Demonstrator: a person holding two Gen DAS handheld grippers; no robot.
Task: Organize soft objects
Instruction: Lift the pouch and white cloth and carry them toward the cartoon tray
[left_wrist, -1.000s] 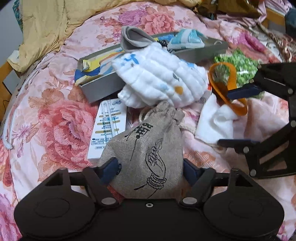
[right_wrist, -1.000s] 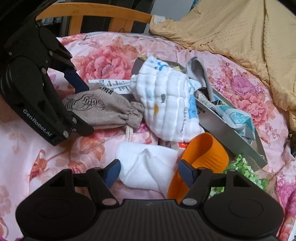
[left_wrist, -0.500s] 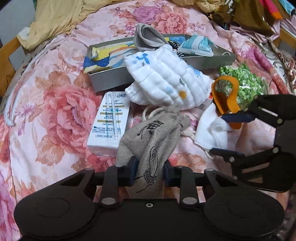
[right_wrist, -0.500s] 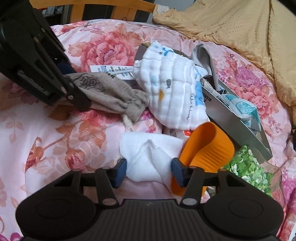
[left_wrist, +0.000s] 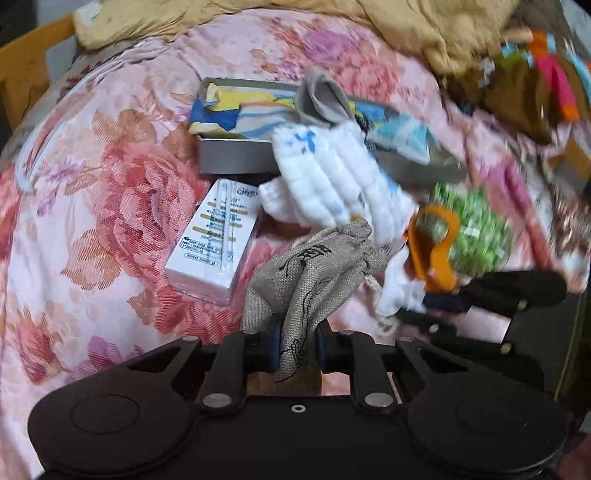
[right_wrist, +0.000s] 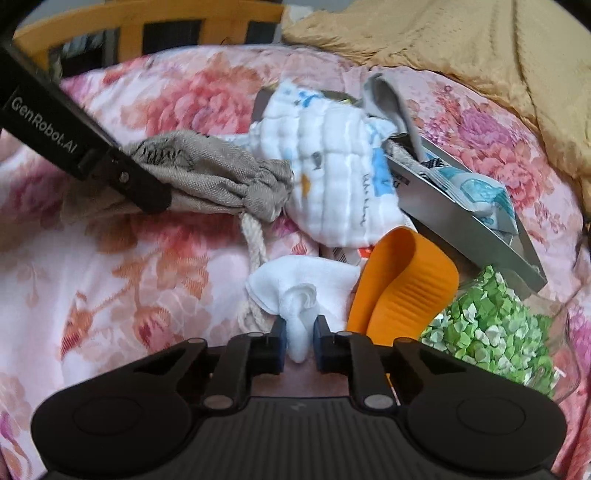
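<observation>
Left wrist view: your left gripper (left_wrist: 298, 349), jaws just closed, pinches the burlap pouch (left_wrist: 314, 266) at six o'clock; at four o'clock your right gripper (right_wrist: 298, 345), likewise just closed, clamps the white cloth (right_wrist: 301, 291) beside the orange silicone piece (right_wrist: 406, 280).

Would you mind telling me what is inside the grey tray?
The grey tray holds a colourful packet and a grey sock. The white quilted cloth covers its middle, hiding what lies beneath.

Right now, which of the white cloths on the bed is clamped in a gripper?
The plain white cloth beside the orange silicone piece: the right gripper pinches its bunched fold. The quilted, printed white cloth lies free against the tray.
</observation>
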